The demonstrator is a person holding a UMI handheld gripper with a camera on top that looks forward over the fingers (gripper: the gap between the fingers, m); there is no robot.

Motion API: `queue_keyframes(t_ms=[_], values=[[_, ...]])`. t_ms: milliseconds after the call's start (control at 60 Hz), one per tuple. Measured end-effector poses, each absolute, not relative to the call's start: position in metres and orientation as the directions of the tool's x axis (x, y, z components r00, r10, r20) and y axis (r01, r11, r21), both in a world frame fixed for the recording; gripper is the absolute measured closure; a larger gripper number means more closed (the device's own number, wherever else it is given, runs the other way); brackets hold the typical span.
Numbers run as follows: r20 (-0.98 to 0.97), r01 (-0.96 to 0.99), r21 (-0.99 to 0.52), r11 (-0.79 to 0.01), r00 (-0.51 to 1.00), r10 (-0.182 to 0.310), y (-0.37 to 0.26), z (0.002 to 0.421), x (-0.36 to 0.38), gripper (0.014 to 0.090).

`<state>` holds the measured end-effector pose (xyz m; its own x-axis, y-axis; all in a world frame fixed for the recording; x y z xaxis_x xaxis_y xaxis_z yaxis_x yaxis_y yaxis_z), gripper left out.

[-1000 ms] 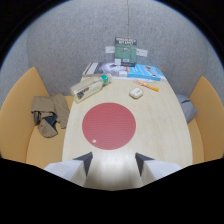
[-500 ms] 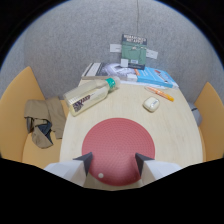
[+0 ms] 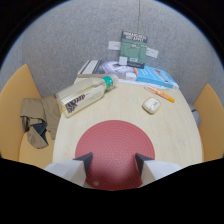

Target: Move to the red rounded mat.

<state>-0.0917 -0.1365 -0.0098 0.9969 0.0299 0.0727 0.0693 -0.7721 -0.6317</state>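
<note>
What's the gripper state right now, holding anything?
Gripper: open, holding nothing; its fingers are apart over the red mat.

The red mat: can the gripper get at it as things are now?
Probably yes. The red mat lies bare just ahead of the open gripper, its near edge between the fingers. The bottle lies beyond it, off the mat.

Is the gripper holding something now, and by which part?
Nothing is held. The gripper is open and empty, above the near part of the red mat.
</note>
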Motion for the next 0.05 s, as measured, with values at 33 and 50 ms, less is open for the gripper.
queue_keyframes(t_ms=[33, 50], values=[[0.073, 0.069, -0.631, -0.773, 0.997, 0.029, -0.1366, -0.0103, -0.0912, 0.0175], [0.075, 0.068, -0.632, -0.772, 0.997, 0.026, -0.1359, -0.0117, -0.0911, 0.0177]])
